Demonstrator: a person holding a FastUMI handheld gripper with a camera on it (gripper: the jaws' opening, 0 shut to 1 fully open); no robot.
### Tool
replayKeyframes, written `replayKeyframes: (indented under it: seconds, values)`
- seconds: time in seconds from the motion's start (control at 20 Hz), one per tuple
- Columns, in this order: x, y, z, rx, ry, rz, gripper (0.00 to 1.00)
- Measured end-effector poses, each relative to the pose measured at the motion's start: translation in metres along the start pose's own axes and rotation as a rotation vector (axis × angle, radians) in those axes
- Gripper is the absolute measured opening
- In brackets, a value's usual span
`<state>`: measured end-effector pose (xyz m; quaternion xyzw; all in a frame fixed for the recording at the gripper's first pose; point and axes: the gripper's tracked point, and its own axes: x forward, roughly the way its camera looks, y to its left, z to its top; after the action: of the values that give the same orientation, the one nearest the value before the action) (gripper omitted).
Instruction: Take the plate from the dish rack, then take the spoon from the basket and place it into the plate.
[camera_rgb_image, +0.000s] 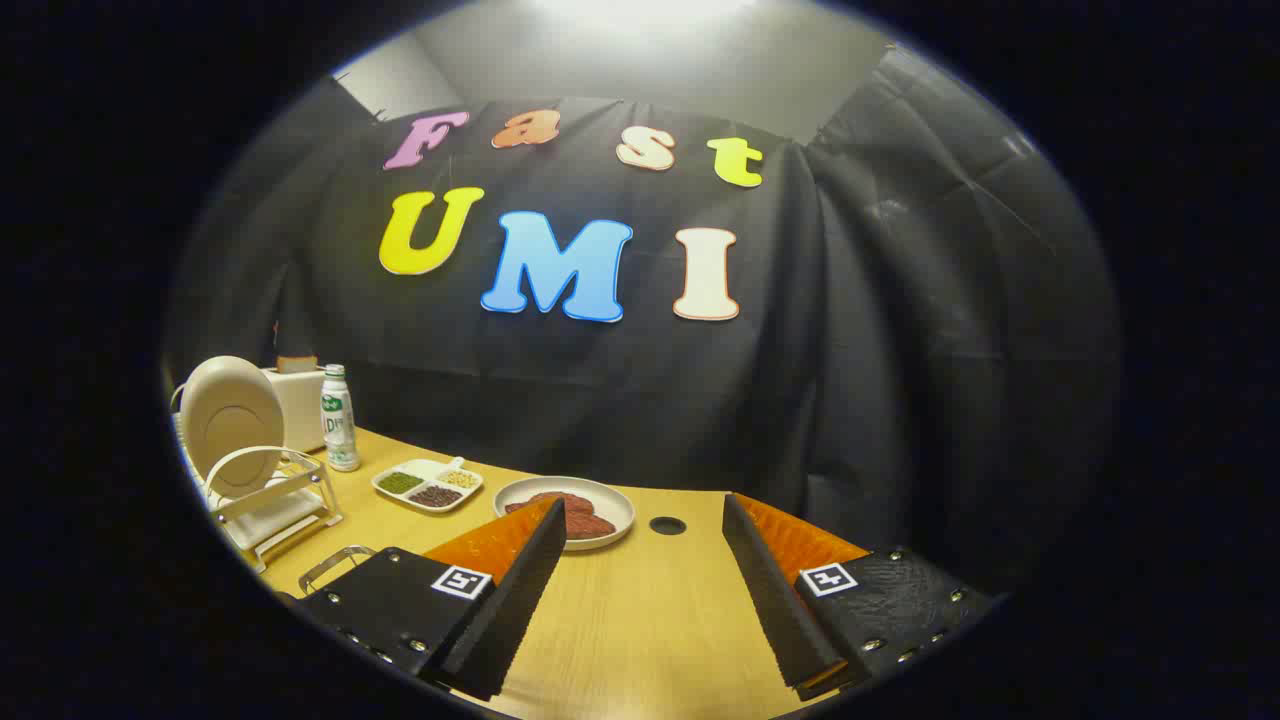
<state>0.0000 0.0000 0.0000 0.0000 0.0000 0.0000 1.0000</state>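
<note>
One plate (232, 418) upright in one dish rack (268, 500) far left of the jaws, one bottle (339, 431), one divided tray (428, 484), one round dish (575, 511) just ahead

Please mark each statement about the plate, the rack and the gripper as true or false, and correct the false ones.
1. The plate stands on edge in the dish rack. True.
2. The gripper is shut on the plate. False: its fingers are open, with bare table between them.
3. A bottle stands beside the rack. True.
4. The round dish just ahead of the fingers is empty. False: it holds dark red food.
5. The divided tray lies between the bottle and the round dish. True.
</note>
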Motion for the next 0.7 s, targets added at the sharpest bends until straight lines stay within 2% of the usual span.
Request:
replayKeyframes:
  seconds: [0.15,0.25,0.5,0.6,0.7]
  values:
    - [-0.024,0.013,0.044,0.048,-0.022,-0.064,0.96]
    - [-0.047,0.018,0.064,0.085,-0.010,-0.158,0.96]
    - [-0.108,0.053,0.102,0.082,0.061,-0.402,0.97]
    - [-0.121,0.084,0.118,0.104,0.069,-0.438,0.96]
    - [-0.125,0.119,0.131,0.121,0.068,-0.435,0.97]
